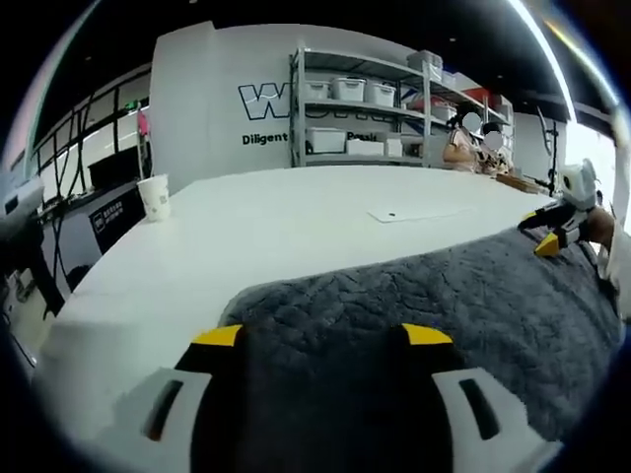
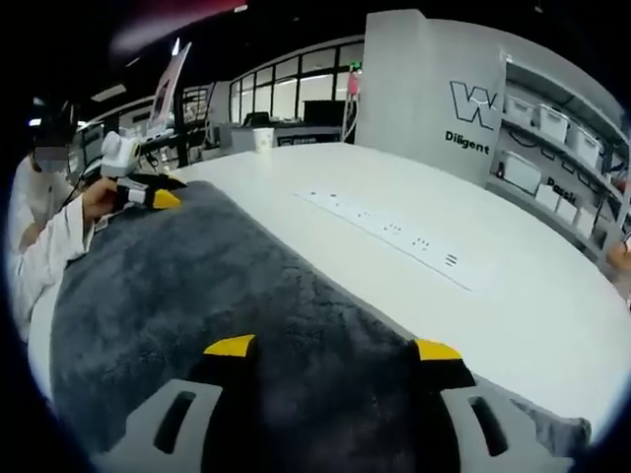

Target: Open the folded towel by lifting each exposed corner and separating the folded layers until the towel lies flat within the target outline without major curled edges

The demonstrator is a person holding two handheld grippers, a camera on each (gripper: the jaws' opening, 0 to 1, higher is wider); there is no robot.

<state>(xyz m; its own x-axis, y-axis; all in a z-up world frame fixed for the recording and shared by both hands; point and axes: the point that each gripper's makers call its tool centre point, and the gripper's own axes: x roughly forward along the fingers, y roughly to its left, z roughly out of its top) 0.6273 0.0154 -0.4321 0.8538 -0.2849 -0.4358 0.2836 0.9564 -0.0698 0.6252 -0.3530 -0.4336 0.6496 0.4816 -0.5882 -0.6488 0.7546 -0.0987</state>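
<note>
Towel (image 1: 414, 305): one; left tongs (image 1: 322, 337), right tongs (image 2: 333, 347) both spread open over it.

table (image 1: 296, 227): broad white top, bare and passable beyond the grey towel (image 1: 414, 315). obstacles: paper cup (image 1: 155, 196) near the far left edge; flat sheet (image 1: 414, 211) lying mid-table; white strip (image 2: 394, 235) along the middle in the right gripper view. shelving (image 1: 365, 99) stands well behind the table, off the top.
</note>
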